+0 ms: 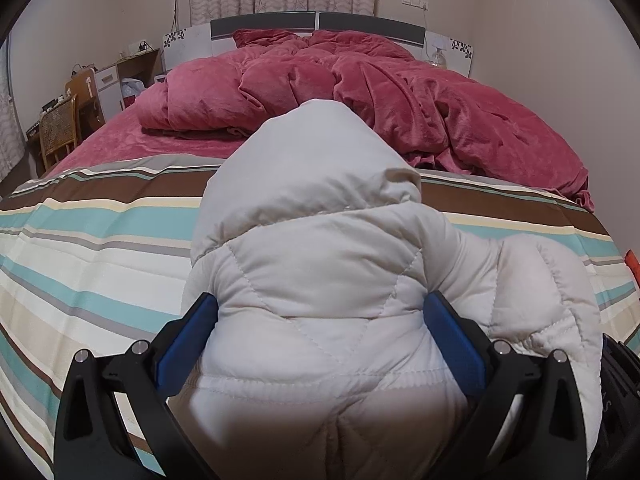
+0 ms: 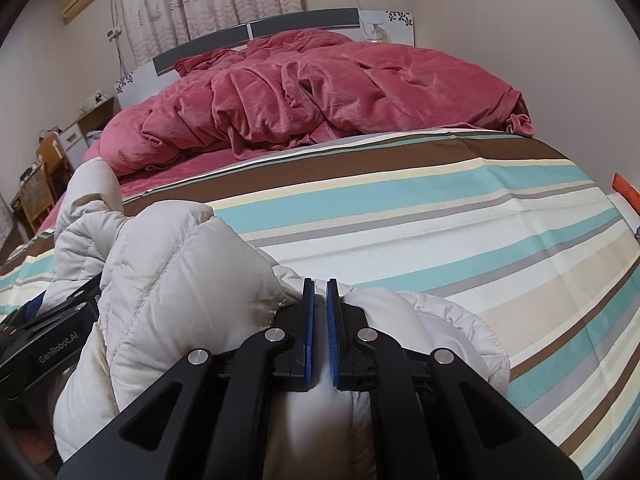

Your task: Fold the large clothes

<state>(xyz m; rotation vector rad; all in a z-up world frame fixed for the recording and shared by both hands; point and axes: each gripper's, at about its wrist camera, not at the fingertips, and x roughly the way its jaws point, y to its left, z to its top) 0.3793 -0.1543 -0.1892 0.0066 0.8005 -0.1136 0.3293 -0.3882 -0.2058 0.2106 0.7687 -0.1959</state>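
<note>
A puffy off-white quilted jacket (image 1: 320, 240) lies bundled on the striped sheet (image 1: 100, 240), its hood (image 1: 312, 152) pointing toward the headboard. My left gripper (image 1: 320, 296) stands open wide, its blue pads (image 1: 188, 344) flanking the jacket's thick middle on both sides. In the right wrist view the jacket (image 2: 180, 272) fills the lower left. My right gripper (image 2: 319, 282) is shut on a fold of the jacket, the pads almost meeting with white fabric in the narrow gap. The left gripper's black body (image 2: 40, 340) shows at the left edge, partly under the fabric.
A rumpled red duvet (image 1: 360, 80) is heaped at the head of the bed, also in the right view (image 2: 320, 88). The striped sheet (image 2: 440, 220) stretches flat to the right. A wicker chair (image 1: 56, 132) and desk stand left of the bed. An orange object (image 2: 626, 192) lies at the right edge.
</note>
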